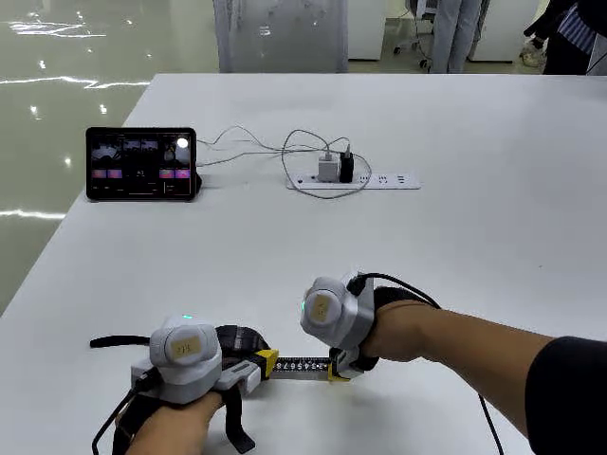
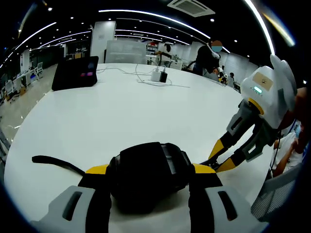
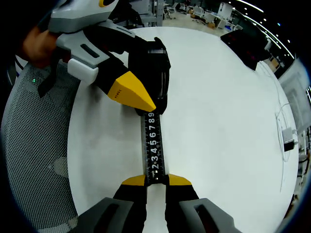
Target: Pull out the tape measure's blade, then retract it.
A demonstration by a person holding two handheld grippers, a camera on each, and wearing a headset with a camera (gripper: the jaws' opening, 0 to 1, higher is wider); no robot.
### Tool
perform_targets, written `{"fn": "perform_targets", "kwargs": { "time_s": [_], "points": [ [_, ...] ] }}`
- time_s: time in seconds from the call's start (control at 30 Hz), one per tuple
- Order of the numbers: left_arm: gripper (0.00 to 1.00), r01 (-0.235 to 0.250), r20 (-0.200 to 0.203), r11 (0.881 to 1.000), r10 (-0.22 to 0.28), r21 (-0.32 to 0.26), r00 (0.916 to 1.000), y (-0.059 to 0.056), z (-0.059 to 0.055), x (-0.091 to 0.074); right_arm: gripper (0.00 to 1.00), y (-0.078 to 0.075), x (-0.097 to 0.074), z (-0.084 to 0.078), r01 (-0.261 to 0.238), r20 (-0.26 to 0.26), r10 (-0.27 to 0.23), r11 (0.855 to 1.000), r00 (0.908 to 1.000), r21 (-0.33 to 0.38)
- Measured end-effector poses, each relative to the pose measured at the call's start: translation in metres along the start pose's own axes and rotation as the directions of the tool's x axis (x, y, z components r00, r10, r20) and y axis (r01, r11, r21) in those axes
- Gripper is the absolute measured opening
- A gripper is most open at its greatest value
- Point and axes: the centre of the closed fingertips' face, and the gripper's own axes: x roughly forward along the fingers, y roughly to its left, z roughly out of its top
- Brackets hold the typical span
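Observation:
The black tape measure [image 1: 239,343] lies at the near edge of the white table, and my left gripper [image 1: 248,372] is shut around its case [image 2: 148,172]. A short stretch of blade [image 3: 153,148] with black numerals runs out of the case toward my right gripper [image 3: 155,181], which is shut on the blade's end. In the head view the blade [image 1: 302,365] spans the small gap between the two grippers, with my right gripper [image 1: 339,368] at its right end. A black wrist strap [image 2: 53,161] trails from the case to the left.
A tablet [image 1: 141,163] stands at the far left of the table [image 1: 455,227]. A white power strip [image 1: 356,178] with chargers and looping cables lies at the back centre. People stand beyond the table's far edge. A mesh chair [image 3: 41,160] sits beside the table's near edge.

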Motion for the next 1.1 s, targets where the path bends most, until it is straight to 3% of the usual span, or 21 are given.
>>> {"fn": "perform_targets", "kwargs": {
  "time_s": [1.1],
  "points": [
    [0.6,0.007,0.002,1.0,-0.007,-0.006,1.0,0.0,0.0,0.0,0.1,0.002,0.006,0.016,-0.007,0.011,0.008,1.0,0.9999,-0.017]
  ]
}}
